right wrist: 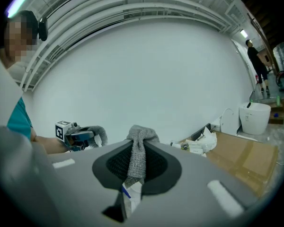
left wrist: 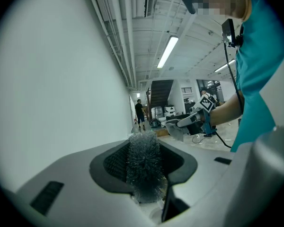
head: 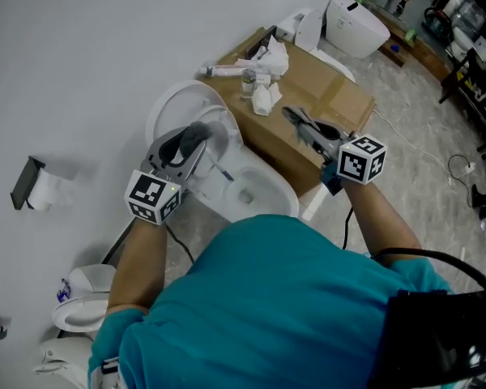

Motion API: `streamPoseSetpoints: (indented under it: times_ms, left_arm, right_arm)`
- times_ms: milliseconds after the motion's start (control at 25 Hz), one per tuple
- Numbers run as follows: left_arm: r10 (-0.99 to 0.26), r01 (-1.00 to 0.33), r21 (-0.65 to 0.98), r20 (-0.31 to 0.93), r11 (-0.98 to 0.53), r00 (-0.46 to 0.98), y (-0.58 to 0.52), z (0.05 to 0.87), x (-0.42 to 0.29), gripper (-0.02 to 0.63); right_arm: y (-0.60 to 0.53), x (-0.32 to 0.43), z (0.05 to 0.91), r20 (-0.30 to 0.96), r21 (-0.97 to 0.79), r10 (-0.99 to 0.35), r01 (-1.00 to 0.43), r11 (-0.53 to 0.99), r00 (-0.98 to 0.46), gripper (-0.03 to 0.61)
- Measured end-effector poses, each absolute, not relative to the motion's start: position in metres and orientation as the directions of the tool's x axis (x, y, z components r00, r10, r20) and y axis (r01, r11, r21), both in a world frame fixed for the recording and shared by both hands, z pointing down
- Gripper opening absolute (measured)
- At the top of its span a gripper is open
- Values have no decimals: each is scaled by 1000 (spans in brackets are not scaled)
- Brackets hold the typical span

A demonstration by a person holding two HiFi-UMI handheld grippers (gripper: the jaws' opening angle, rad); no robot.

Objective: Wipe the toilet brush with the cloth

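The toilet brush's grey bristle head [left wrist: 143, 167] fills the gap of my left gripper [left wrist: 144, 150], which is shut on it. In the head view that left gripper [head: 182, 146] holds the brush [head: 198, 130] over the open toilet, in front of its raised lid. A thin rod runs from the brush down toward the bowl. My right gripper [right wrist: 138, 145] is shut on a grey knitted cloth [right wrist: 137, 157] with a white label, bunched above the jaws. This right gripper [head: 308, 130] hangs over the cardboard box, a hand's width right of the brush and apart from it.
The white toilet bowl [head: 267, 189] with its lid [head: 174, 104] up stands below both grippers. A cardboard box [head: 328, 96] carries a tube, a small bottle and crumpled white wipes. Another white toilet [head: 352, 24] stands behind it. A paper-roll holder [head: 34, 186] hangs on the wall at left.
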State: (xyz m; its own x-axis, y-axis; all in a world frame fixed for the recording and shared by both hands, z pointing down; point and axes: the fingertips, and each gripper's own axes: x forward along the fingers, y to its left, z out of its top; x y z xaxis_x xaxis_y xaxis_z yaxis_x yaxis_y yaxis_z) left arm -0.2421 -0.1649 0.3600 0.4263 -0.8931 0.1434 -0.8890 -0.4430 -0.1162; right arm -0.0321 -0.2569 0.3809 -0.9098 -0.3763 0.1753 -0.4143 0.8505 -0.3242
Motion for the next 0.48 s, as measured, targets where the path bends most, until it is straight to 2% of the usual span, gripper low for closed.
streamPoseSetpoints:
  times_ms: [480]
  left_arm:
    - [-886, -881, -123, 148, -456, 439, -169, 362, -237, 157]
  right_arm:
    - [-260, -33, 385, 182, -316, -377, -417, 852, -908, 18]
